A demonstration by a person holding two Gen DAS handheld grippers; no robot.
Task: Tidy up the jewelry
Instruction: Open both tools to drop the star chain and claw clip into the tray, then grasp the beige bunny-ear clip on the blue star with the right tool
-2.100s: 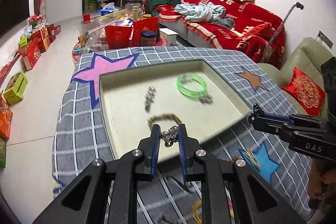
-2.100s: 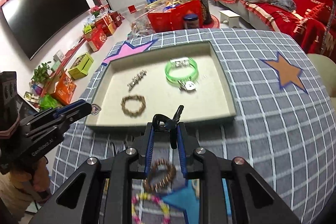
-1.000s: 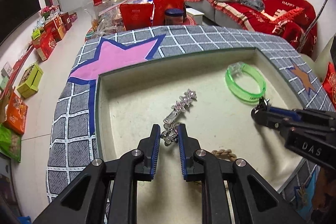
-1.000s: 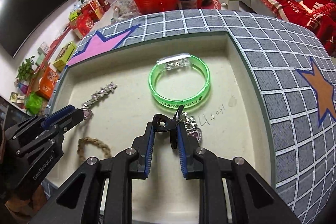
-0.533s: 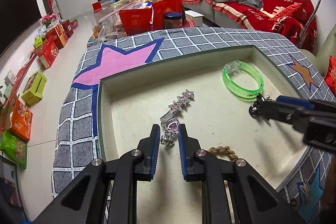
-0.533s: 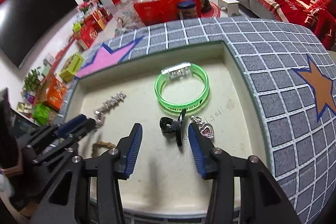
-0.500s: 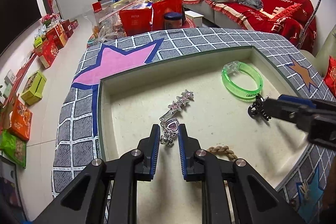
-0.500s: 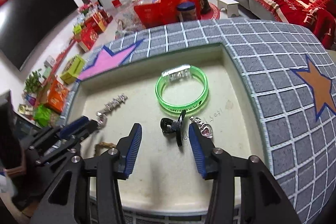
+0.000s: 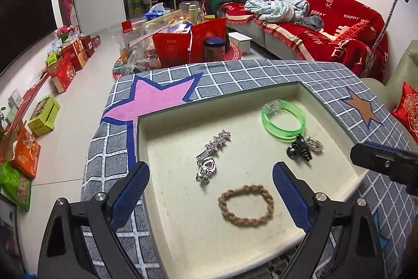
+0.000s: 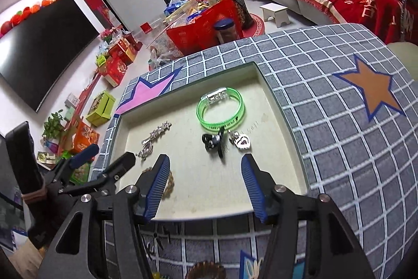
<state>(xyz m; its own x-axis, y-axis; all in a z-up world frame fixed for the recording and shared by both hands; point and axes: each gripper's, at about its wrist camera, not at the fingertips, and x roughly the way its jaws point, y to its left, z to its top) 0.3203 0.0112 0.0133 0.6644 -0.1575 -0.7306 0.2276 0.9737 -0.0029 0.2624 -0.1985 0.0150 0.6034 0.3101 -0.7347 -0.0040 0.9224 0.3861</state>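
A shallow cream tray sits sunk in a grey checked cloth. In it lie a green bangle, a silver star hair clip, a heart pendant, a black claw clip, a silver heart charm and a brown braided band. My left gripper hangs above the tray's near side, its jaws opening wide, nothing between them. My right gripper hovers short of the black clip, jaws opening and empty.
On the cloth in front of the tray lies another brown bracelet. Beyond the table stand red gift bags, boxes along the left wall and a red-covered sofa.
Both grippers opened and drew back and up. The left let the heart pendant drop by the star clip; the right left the black claw clip lying below the green bangle.
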